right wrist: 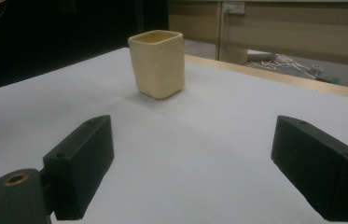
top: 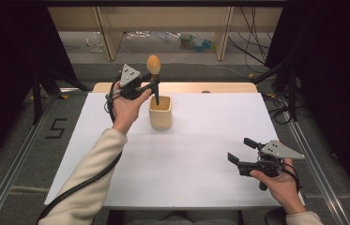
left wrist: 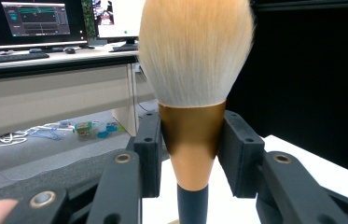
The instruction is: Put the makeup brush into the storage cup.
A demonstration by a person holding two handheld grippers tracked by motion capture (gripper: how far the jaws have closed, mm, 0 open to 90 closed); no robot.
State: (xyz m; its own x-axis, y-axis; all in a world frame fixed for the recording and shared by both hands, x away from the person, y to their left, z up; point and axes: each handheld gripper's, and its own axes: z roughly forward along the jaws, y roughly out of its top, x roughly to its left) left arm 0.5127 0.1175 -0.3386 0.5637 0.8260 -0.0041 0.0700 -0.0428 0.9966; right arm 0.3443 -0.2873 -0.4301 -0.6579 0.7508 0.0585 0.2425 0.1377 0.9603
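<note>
The left hand (top: pixel 125 104) was raised over the far side of the table (top: pixel 201 187), its left gripper (top: pixel 153 83) clamped on the copper ferrule of a makeup brush (top: pixel 154 70) held upright, handle tip dipping into the cream cup (top: pixel 160 112). The right gripper (top: pixel 241 151) rested low near the front right, jaws wide apart, holding nothing. The left gripper view revealed the brush's pale bristles (left wrist: pixel 195 46) and monitors (left wrist: pixel 36 21) behind.

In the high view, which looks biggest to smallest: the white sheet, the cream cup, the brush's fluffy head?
1. The white sheet, by far the largest.
2. The cream cup.
3. The brush head, held up by the left gripper; raised nearer the camera, yet it looks smallest.
</note>
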